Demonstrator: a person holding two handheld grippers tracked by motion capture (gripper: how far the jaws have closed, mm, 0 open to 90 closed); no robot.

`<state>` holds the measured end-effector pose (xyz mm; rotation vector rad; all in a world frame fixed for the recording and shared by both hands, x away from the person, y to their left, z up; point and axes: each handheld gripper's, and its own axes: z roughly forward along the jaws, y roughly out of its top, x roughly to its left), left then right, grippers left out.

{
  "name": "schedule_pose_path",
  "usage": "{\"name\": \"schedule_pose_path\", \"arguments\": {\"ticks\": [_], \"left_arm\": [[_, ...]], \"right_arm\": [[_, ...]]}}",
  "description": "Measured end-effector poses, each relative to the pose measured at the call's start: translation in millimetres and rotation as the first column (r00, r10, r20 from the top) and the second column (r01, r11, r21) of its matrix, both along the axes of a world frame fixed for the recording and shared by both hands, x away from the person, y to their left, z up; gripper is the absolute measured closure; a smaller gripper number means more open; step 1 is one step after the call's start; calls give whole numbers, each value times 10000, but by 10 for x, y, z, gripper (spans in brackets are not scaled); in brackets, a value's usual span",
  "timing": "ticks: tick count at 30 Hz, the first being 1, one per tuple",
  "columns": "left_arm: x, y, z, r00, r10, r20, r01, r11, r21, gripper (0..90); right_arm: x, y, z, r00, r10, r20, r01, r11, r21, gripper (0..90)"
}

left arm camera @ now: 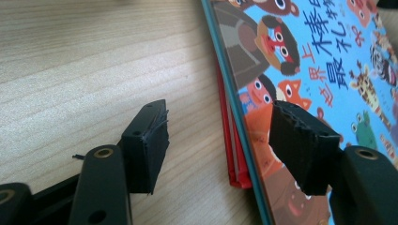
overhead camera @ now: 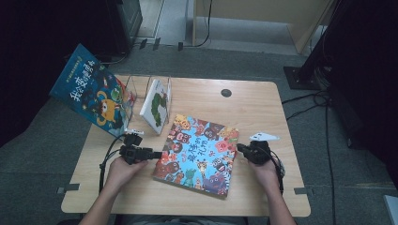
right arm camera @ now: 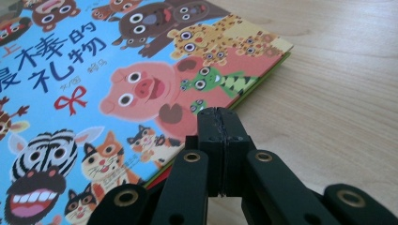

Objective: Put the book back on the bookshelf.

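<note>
Picture book (overhead camera: 197, 154): flat at tabletop (overhead camera: 253, 101) centre | stiff, thin, light, glossy; grip an edge | left hand-held gripper (overhead camera: 152, 153): at book's 9 o'clock edge, jaws apart, empty | right hand-held gripper (overhead camera: 240, 148): at 3 o'clock edge, closed, empty

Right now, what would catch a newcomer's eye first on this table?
The bright picture book with cartoon animals lies flat mid-table, between the two hand-held grippers. The left hand-held gripper stands open astride its edge; the right hand-held gripper is shut at the opposite edge. At the back left a dark blue book leans tilted at the wire rack.
</note>
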<state>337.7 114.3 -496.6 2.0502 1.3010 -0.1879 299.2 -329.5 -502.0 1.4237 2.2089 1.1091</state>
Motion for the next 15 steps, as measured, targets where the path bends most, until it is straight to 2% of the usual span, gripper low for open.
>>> {"name": "schedule_pose_path", "arguments": {"ticks": [6,10,15], "left_arm": [[35,-96,49,9977,-350,584,324,9984,454,377],[86,-141,51,9976,-393,577,370,9985,400,371],[160,-190,59,9981,-421,449,416,9991,104,347]], "right_arm": [[-84,1,7,9999,140,-22,-139,9998,167,895],[-117,27,-12,9997,240,-100,-239,9997,84,894],[-156,65,-29,9989,412,-201,-411,9991,42,893]]}}
